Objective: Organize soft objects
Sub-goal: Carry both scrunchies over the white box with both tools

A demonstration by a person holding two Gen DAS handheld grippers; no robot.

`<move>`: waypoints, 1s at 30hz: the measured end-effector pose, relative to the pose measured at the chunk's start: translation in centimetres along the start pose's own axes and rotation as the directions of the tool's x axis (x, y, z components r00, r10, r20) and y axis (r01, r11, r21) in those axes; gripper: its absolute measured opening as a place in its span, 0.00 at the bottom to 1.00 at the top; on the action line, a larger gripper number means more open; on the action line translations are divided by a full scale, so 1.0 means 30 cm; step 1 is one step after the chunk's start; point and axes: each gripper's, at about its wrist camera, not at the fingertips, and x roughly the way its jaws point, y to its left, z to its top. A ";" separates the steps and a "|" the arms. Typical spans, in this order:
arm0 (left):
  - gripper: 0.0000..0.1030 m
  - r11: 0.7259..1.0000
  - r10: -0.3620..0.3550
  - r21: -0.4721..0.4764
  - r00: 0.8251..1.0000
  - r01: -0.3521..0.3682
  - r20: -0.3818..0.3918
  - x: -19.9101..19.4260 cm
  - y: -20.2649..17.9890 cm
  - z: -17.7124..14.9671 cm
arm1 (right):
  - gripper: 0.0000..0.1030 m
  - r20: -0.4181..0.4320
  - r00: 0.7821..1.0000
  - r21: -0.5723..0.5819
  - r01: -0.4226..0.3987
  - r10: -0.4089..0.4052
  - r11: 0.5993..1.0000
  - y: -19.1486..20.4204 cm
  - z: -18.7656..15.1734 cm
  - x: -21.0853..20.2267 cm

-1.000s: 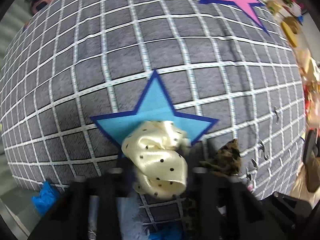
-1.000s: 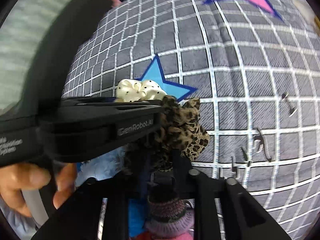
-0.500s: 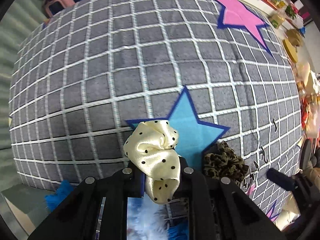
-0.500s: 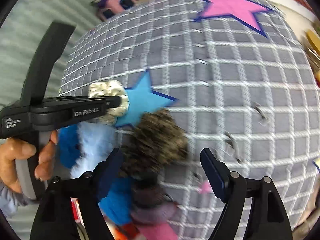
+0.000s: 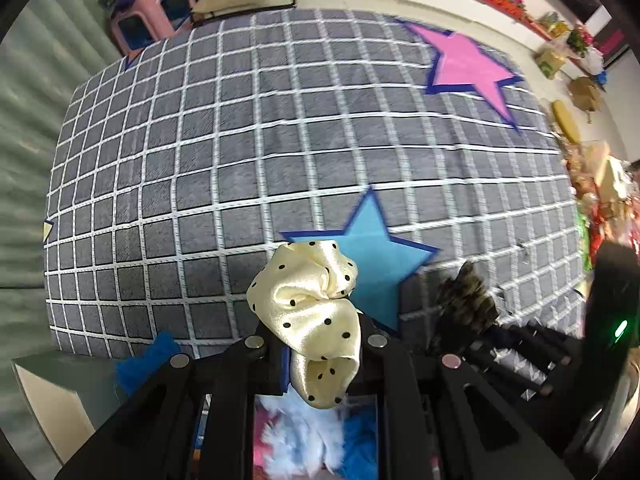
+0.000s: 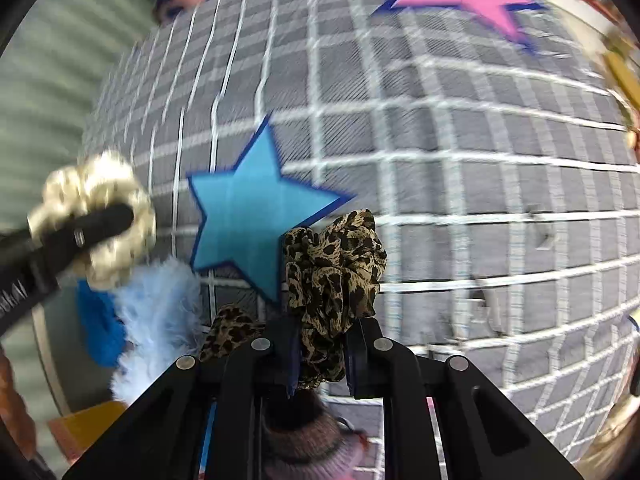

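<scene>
Two grippers are each pinching a scrunchie above the grey checked rug (image 5: pixel 248 152). Over on the left, the left gripper (image 5: pixel 320 344) is clamping its jaws on the cream polka-dot scrunchie (image 5: pixel 312 312), which is bulging up between the fingers and hanging clear of the floor, just over the edge of the blue star (image 5: pixel 376 256) printed on the rug. Beside it, the right gripper (image 6: pixel 320 356) is squeezing the leopard-print scrunchie (image 6: pixel 336 276) tight, the fabric ruffling up above its fingertips near the lower point of the same star. A second leopard-print piece (image 6: pixel 230 330) is peeking out just left of that gripper's fingers. Beneath both tools, a pale blue fluffy item (image 6: pixel 156 304) and a deeper blue one (image 6: pixel 98 330) are lying together at the rug's near edge. A pink star (image 5: pixel 468 64) is showing at the rug's far end.
</scene>
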 end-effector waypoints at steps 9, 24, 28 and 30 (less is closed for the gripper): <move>0.18 0.981 -0.096 0.174 0.995 0.087 0.041 -0.244 -0.111 -0.221 | 0.18 0.107 0.994 0.143 -0.002 -0.013 0.990 -0.171 -0.158 -0.311; 0.19 0.855 -0.183 0.479 0.980 0.197 -0.077 -0.259 -0.283 -0.639 | 0.18 0.048 0.996 0.259 0.059 -0.074 0.964 -0.087 -0.593 -0.439; 0.19 0.810 -0.204 0.542 0.974 0.223 -0.096 -0.299 -0.256 -0.741 | 0.18 0.022 0.998 0.241 0.058 -0.065 0.969 -0.006 -0.693 -0.432; 0.19 0.786 -0.204 0.582 0.976 0.210 -0.077 -0.336 -0.227 -0.806 | 0.18 0.010 0.998 0.226 0.058 -0.062 0.973 0.041 -0.730 -0.424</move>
